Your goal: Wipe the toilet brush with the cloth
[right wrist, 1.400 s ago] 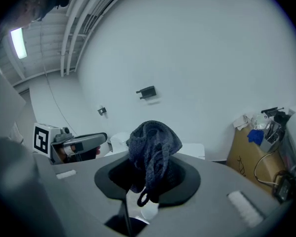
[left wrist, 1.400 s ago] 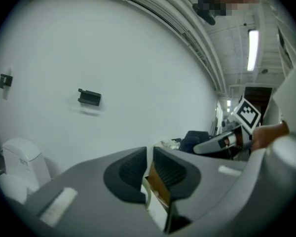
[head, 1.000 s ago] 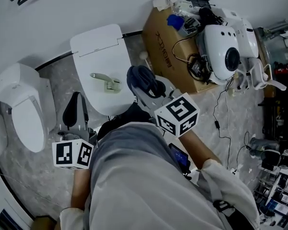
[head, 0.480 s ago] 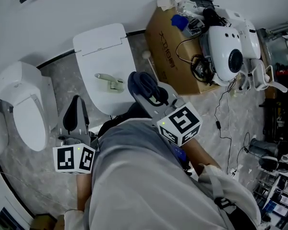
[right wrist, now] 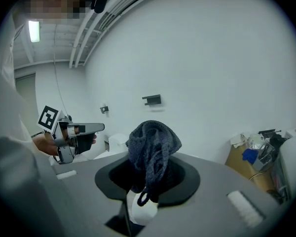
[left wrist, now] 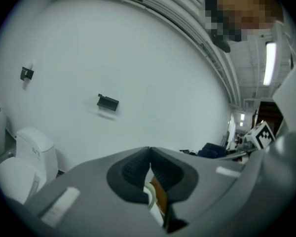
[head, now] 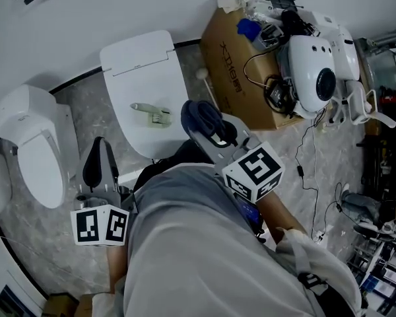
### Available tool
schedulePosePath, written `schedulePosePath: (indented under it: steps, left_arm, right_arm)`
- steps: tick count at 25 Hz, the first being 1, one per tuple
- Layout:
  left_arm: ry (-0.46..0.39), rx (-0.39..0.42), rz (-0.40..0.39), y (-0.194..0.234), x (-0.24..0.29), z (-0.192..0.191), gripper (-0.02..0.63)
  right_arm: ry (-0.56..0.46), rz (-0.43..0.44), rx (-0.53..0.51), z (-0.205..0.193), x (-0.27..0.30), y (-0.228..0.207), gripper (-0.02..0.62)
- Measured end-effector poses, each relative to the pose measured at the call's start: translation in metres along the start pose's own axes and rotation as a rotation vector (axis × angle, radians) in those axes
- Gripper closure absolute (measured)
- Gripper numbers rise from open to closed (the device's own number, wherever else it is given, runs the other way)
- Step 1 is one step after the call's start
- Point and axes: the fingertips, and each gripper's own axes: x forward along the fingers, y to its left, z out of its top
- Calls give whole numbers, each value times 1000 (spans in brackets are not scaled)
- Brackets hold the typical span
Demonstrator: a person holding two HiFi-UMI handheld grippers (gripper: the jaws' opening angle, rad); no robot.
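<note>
Cloth (right wrist: pixel 153 139), dark blue knit, soft and limp, bunched and clamped in the closed jaws of the right gripper (right wrist: pixel 148 179); left gripper (left wrist: pixel 149 152) jaws pressed together on nothing. Toilet brush (head: pixel 150 113), pale, lies flat on the closed toilet lid (head: pixel 135 61), apart from both grippers. It looks light, rigid and slippery, so is best taken by its slim handle.

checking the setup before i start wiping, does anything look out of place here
The toilet brush lies flat on the closed toilet lid, with no holder in sight, an odd resting place. Beside it, a cardboard box carries tangled cables. The cloth is bunched in the right gripper.
</note>
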Motion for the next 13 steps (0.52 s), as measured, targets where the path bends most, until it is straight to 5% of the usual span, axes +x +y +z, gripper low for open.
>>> schedulePosePath:
  steps: [13]
  left_arm:
    - [11, -43, 48, 7, 1, -11, 606]
  right_arm:
    - [49, -8, -21, -18, -1, -7, 499]
